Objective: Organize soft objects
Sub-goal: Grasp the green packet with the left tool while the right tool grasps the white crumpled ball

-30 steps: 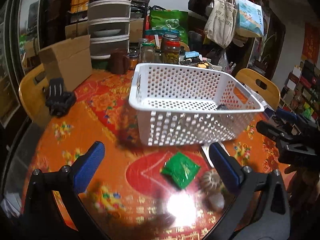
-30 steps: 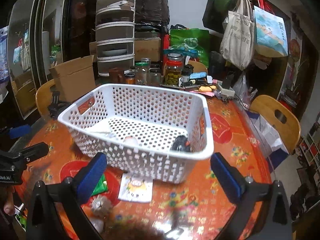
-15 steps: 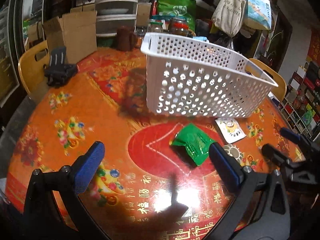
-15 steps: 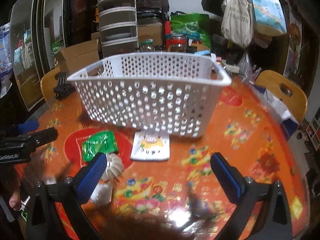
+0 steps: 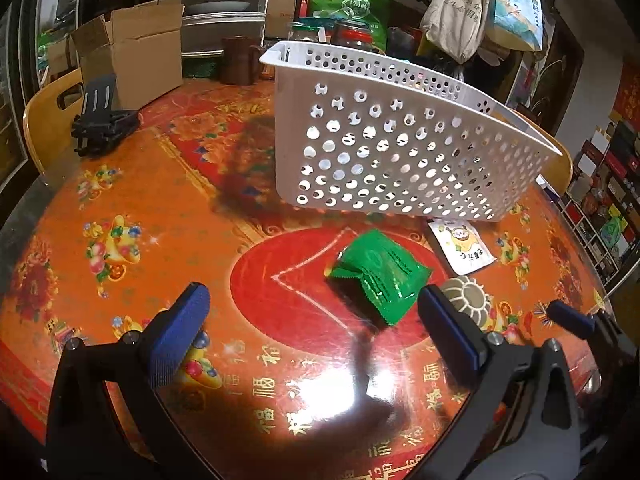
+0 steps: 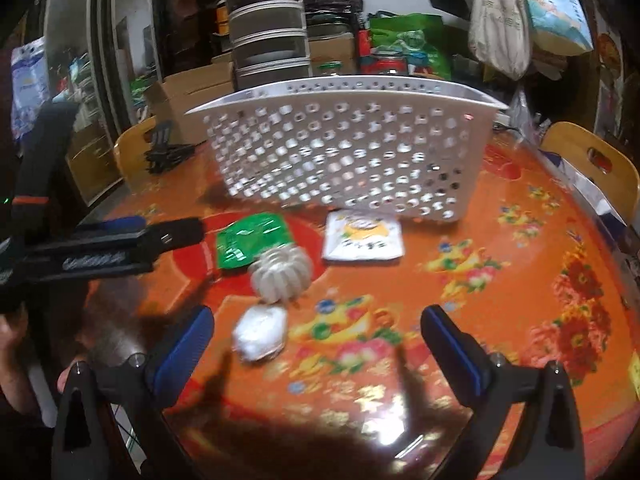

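A white perforated basket [image 5: 400, 148] stands on the orange patterned table; it also shows in the right wrist view [image 6: 340, 152]. In front of it lie a green packet [image 5: 378, 276] [image 6: 250, 240], a white cartoon sachet [image 5: 464, 246] [image 6: 362, 236], a ridged grey-white ball [image 5: 466, 300] [image 6: 282, 270] and a white wrapped lump [image 6: 260, 332]. My left gripper [image 5: 316, 336] is open and empty, low over the table just before the green packet. My right gripper [image 6: 316, 348] is open and empty, with the white lump between its fingers' line.
A black clip stand [image 5: 104, 120] sits at the table's left edge by a yellow chair [image 5: 52, 120]. Cardboard boxes [image 5: 132, 56], jars [image 5: 352, 34] and stacked containers [image 5: 224, 8] crowd the far side. Another yellow chair [image 6: 592, 164] stands at the right.
Both grippers have dropped lower and pulled back from the basket, so its side wall now faces me. The green packet, sachet and ball have come fully into view.
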The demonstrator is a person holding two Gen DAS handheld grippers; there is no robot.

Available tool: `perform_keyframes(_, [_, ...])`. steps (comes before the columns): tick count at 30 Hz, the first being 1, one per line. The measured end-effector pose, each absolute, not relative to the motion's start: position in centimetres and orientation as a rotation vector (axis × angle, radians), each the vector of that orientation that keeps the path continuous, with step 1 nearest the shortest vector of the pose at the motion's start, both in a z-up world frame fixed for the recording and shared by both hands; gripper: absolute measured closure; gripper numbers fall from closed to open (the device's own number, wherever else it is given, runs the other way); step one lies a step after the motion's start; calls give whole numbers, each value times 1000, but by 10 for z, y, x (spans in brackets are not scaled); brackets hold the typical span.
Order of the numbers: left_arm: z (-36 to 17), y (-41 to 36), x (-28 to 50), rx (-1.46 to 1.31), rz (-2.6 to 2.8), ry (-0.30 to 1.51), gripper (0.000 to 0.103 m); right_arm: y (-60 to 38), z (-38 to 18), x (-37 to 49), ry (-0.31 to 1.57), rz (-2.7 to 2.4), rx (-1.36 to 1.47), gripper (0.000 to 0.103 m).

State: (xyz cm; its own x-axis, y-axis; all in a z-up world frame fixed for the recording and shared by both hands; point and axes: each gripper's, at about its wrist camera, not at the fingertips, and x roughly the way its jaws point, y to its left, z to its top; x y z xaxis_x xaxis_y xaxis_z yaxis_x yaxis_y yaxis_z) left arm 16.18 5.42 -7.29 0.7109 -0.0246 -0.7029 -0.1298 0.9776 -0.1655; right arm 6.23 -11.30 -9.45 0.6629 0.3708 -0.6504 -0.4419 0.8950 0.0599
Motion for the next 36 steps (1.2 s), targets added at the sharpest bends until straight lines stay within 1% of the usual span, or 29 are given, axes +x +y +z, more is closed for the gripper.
perform_keyframes(1, [-74, 54, 162, -210, 57, 782, 0, -110, -96, 60, 707, 463, -113, 5])
perform_keyframes(2, [-75, 54, 163, -210, 55, 784, 0, -107, -98, 59, 710, 469, -115, 13])
perform_keyframes(3, [-77, 54, 163, -209, 54, 786, 0, -105, -99, 59, 715, 473, -115, 16])
perform_keyframes(5, [-79, 53, 164, -207, 53, 788, 0, -101, -104, 60, 726, 476, -122, 27])
perform_keyframes(6, [-80, 53, 164, -207, 52, 789, 0, -99, -106, 60, 733, 477, -128, 30])
perform_keyframes(8, [-81, 54, 164, -212, 53, 790, 0, -96, -109, 60, 742, 483, -135, 39])
perform_keyframes(9, [-81, 54, 165, -215, 53, 792, 0, -95, -111, 60, 744, 485, -141, 42])
perform_keyframes(11, [-83, 55, 165, -217, 54, 793, 0, -93, -113, 60, 749, 490, -150, 55])
perform_keyframes(14, [-84, 55, 165, -215, 54, 794, 0, -90, -116, 60, 751, 487, -159, 63])
perform_keyframes(18, [-85, 53, 166, -211, 50, 798, 0, -91, -116, 59, 746, 487, -164, 68])
perform_keyframes(19, [-85, 52, 167, -210, 49, 799, 0, -90, -116, 59, 743, 487, -170, 72])
perform_keyframes(20, [-86, 51, 168, -209, 47, 801, 0, -90, -116, 58, 738, 485, -173, 74])
perform_keyframes(30, [-82, 30, 185, -176, 19, 820, 1, -113, -106, 59, 702, 445, -145, 74])
perform_keyframes(36, [-85, 20, 203, -175, 20, 856, 5, -140, -106, 70, 709, 389, -114, 74])
